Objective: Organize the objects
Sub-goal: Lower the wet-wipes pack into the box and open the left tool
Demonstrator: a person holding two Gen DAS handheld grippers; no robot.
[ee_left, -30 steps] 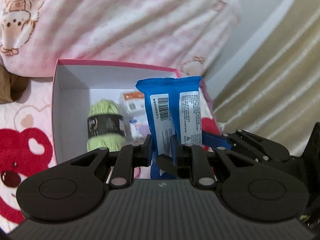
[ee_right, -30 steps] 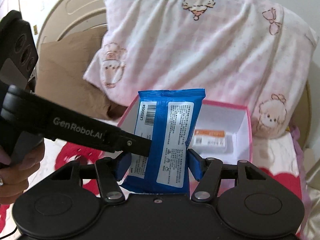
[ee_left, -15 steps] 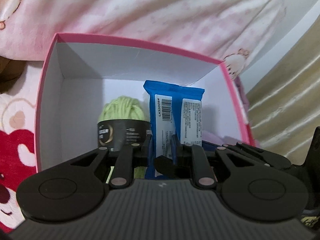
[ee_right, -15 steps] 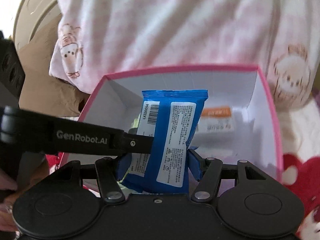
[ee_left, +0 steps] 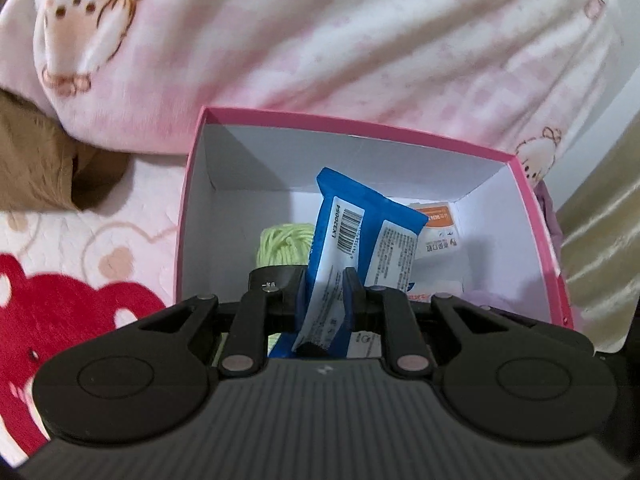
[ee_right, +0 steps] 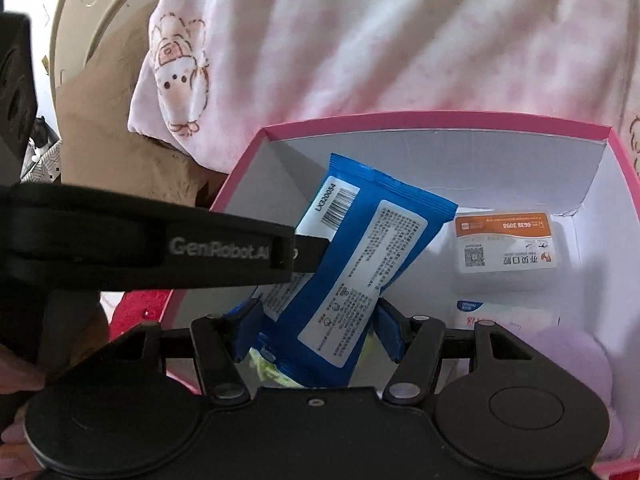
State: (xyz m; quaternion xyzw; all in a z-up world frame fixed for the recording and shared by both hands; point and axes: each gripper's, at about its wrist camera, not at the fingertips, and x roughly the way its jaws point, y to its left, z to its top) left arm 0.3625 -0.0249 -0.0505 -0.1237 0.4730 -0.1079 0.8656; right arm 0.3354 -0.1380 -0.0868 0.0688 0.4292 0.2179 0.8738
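Note:
A blue snack packet (ee_left: 360, 232) with white labels leans to the right inside the pink box (ee_left: 360, 124). My left gripper (ee_left: 326, 292) is shut on the packet's lower edge. In the right wrist view the same packet (ee_right: 368, 264) lies across the box (ee_right: 440, 116), and my right gripper (ee_right: 318, 330) grips its lower body across the width, blue pads against both sides. The left gripper (ee_right: 316, 252) reaches in from the left as a long black arm. A green yarn ball (ee_left: 280, 240) sits under the packet, mostly hidden.
A white packet with an orange band (ee_right: 504, 244) lies at the box's back right, a pale purple soft thing (ee_right: 568, 360) in front of it. A pink checked pillow (ee_left: 320, 40) rises behind the box. A brown cushion (ee_left: 32, 160) and a red-bear bedspread (ee_left: 60, 300) lie to the left.
Both grippers have sunk with the blue packet from above the box's rim down into the box. The packet stood upright before and now tilts to the right.

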